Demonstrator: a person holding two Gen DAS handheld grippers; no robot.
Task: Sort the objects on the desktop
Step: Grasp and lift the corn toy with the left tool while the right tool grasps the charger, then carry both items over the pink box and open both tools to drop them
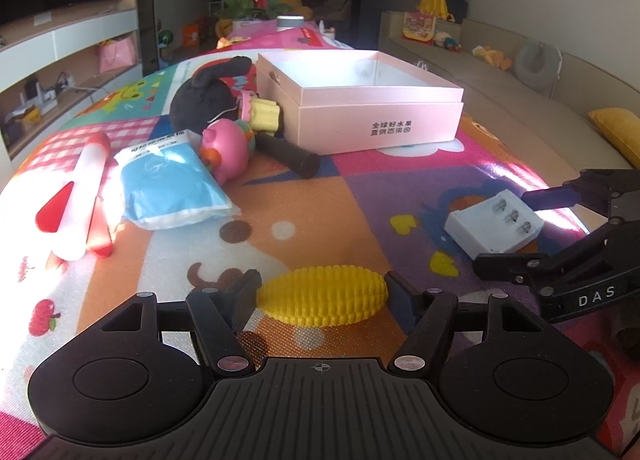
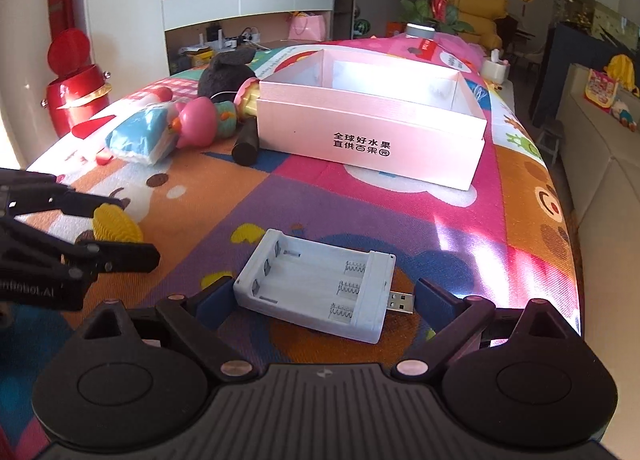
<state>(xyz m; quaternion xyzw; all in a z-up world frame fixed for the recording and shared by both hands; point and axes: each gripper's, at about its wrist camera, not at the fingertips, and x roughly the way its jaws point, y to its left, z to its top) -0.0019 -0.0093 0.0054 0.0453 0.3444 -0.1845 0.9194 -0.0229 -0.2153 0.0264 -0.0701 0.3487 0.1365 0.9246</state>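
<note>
Where sunlight streaks the cartoon mat (image 2: 360, 196), a pink box (image 2: 372, 132) sits

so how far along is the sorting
Nothing is done yet: the pink box looks empty. In hand: the left gripper is closed on the corn, and the right gripper straddles the battery case, not yet pinching. Left: both of those, plus the toy pile beside the box.
</note>
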